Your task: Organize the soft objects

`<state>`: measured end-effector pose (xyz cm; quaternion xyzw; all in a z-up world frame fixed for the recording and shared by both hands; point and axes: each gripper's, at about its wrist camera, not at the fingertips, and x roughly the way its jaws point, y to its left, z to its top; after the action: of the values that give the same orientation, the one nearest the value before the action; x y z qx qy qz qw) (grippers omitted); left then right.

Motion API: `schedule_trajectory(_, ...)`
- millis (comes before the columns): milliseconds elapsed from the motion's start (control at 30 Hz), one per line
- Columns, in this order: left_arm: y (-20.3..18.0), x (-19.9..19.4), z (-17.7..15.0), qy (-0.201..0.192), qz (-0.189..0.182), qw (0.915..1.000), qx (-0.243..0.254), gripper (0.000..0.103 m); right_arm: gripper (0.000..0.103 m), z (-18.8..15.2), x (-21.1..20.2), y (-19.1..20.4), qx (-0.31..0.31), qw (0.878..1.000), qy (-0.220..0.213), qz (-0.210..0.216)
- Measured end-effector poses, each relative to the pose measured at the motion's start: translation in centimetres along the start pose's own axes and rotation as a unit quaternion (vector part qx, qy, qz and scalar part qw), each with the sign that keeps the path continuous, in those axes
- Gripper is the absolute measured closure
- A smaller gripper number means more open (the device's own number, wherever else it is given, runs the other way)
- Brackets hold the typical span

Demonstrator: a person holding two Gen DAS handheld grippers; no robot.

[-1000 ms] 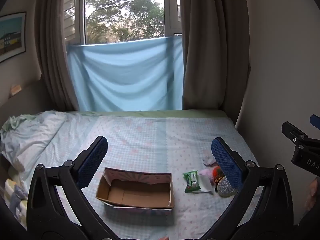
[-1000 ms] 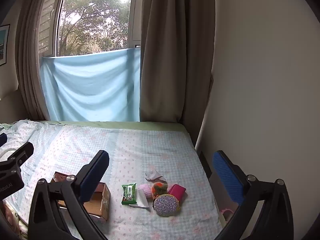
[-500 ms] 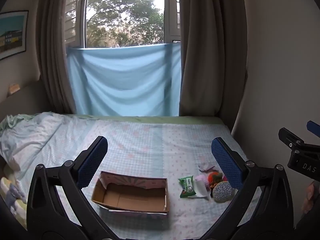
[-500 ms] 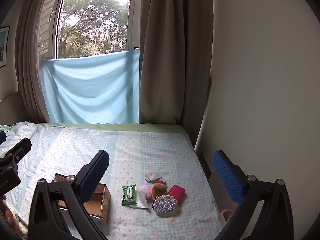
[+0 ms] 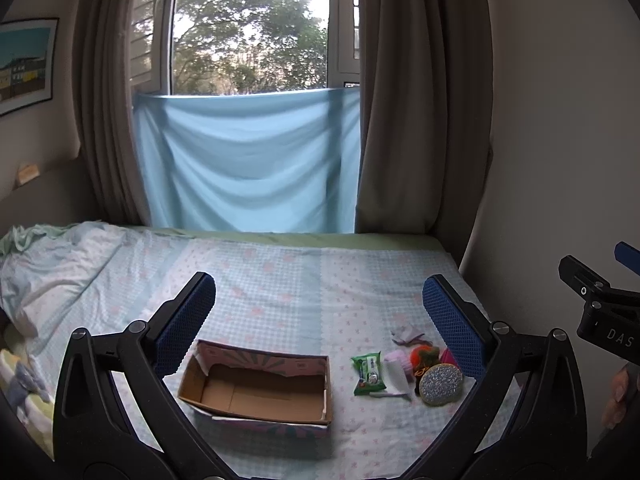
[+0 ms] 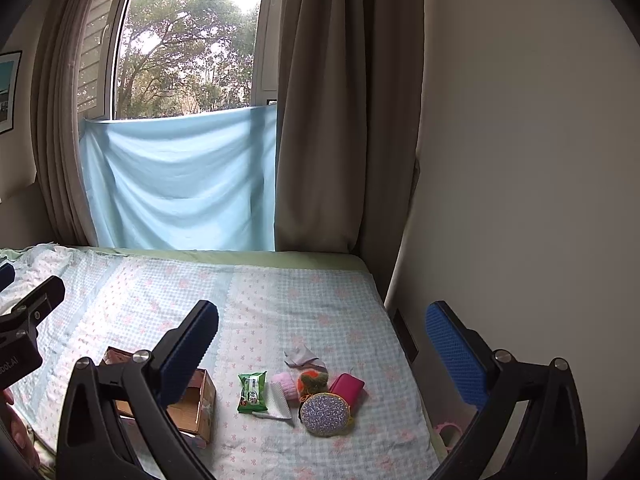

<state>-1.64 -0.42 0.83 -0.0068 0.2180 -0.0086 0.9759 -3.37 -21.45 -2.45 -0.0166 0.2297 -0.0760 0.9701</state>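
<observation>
1. Left wrist view: the left gripper (image 5: 318, 312) hangs above the bed (image 5: 280, 280) with its blue-padded fingers spread wide, released and holding nothing, touching nothing.
2. Right wrist view: the right gripper (image 6: 320, 338) is likewise fully spread above the bedspread, with nothing between its fingers.
3. One open cardboard box (image 5: 260, 388) sits on the bed at 6 o'clock in the left view, between the left gripper's fingers in the frame, showing only bare cardboard inside.
4. One cluster of small soft objects lies just beside the box, at its 3 o'clock, on the checked spread.
5. Counted in the right view: one green packet (image 6: 252, 392), one white pouch (image 6: 280, 402), one pink roll (image 6: 285, 385), one orange-and-green plush (image 6: 313, 380), one magenta purse (image 6: 347, 387), one round glitter purse (image 6: 325, 414), one pale crumpled cloth (image 6: 300, 356).
6. Glitter purse touches the plush and the magenta purse; the cloth lies slightly apart at the cluster's 12 o'clock.
</observation>
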Motion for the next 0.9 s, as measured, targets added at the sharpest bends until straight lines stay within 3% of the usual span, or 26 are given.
schedule_trajectory(900, -0.1, -0.7, 0.2, 0.001, 0.003, 1.0000, -0.003, 0.000, 0.000, -0.5, -0.7, -0.4, 0.006, 1.000, 0.004, 0.005)
